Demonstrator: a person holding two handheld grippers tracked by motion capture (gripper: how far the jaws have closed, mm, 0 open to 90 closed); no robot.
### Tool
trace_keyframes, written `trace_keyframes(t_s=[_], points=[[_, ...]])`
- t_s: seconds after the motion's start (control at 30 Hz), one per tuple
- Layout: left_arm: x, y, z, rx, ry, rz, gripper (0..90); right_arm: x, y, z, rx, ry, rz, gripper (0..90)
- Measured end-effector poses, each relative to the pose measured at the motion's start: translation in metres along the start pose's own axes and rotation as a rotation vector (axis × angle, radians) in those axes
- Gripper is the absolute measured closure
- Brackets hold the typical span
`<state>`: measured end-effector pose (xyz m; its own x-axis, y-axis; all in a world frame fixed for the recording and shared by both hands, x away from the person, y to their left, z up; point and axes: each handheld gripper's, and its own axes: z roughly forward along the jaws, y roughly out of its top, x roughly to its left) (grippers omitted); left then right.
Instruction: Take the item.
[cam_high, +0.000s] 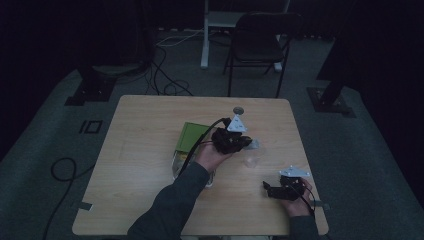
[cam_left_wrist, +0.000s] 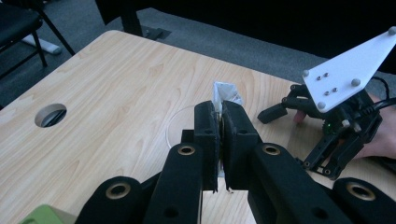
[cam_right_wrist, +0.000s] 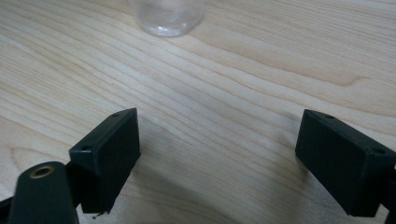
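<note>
Nearest the lens, the left tongs (cam_left_wrist: 219, 126) are pressed together on a small white packet (cam_left_wrist: 226, 94), its crumpled top poking out just beyond their tips. A clear cup (cam_left_wrist: 187, 128) stands on the bench (cam_left_wrist: 116, 84) directly under and ahead of those tips, so the packet looks lifted and brought over the cup, with the emptying likely still to do. The left forearm reaches forward, hand turned inward. The right tongs (cam_right_wrist: 219, 154) rest low over bare bench, spread wide and holding nothing, the cup's base (cam_right_wrist: 167, 18) well ahead of them.
</note>
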<state>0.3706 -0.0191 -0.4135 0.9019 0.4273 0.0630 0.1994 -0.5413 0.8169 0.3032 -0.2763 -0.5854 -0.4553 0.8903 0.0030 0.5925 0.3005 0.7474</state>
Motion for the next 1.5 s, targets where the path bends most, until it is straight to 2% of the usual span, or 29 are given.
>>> trace_keyframes(t_s=[0.4, 0.67, 0.87, 1.27, 1.5], points=[[0.004, 0.011, 0.008, -0.002, -0.004, -0.003, 86.7, 0.000, 0.000, 0.000, 0.000, 0.001, -0.001, 13.4], [0.003, 0.013, 0.023, 0.004, -0.010, -0.004, 86.7, 0.000, 0.000, 0.000, 0.000, 0.002, -0.002, 13.4], [0.004, 0.013, 0.032, 0.002, -0.005, -0.023, 86.7, 0.000, 0.000, 0.000, -0.001, 0.001, -0.003, 13.4], [0.007, 0.014, 0.054, 0.044, 0.000, -0.041, 86.6, 0.000, 0.000, 0.000, 0.000, 0.002, -0.005, 13.4], [0.006, 0.015, 0.060, 0.060, 0.009, -0.037, 86.4, 0.000, 0.000, 0.000, 0.000, 0.005, -0.006, 13.4]])
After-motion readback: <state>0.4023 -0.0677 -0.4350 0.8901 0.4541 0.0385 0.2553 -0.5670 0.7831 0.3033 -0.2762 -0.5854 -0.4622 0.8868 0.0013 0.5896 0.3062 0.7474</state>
